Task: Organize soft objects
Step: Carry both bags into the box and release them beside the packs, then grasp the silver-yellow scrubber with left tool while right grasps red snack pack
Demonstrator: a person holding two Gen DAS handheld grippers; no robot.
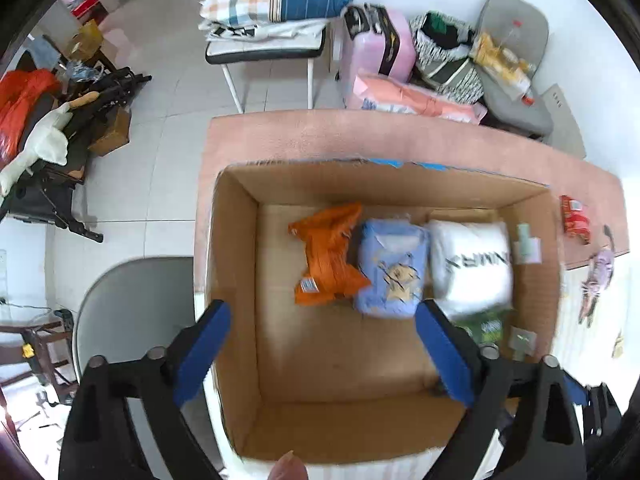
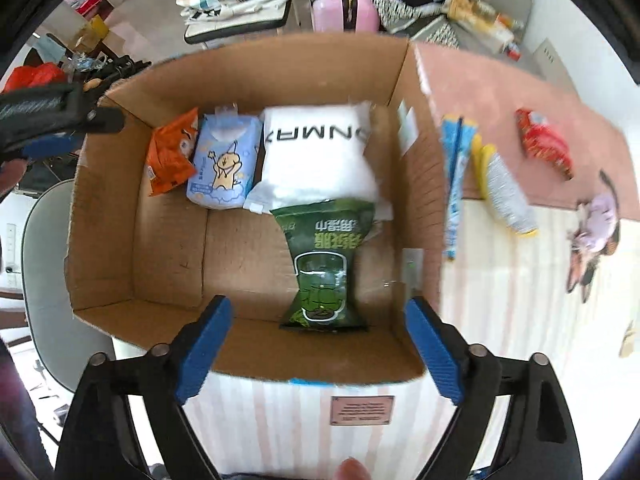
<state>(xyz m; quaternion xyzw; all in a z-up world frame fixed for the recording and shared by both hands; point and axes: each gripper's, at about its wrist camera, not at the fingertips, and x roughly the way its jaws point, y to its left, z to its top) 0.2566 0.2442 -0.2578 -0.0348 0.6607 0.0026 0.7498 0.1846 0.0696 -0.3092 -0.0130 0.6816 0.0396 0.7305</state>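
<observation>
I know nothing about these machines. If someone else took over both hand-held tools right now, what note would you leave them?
Left tool: open, nothing held, over the cardboard box.
Right tool: open, nothing held, over the same box.
In the box: orange pack, blue pack, white pack in a row; green pack in front of the white one.
Done: four soft packs boxed.
Left: on the table outside the box lie a red pack, a blue-striped pack and a yellow-edged pack. They probably go in next.
</observation>
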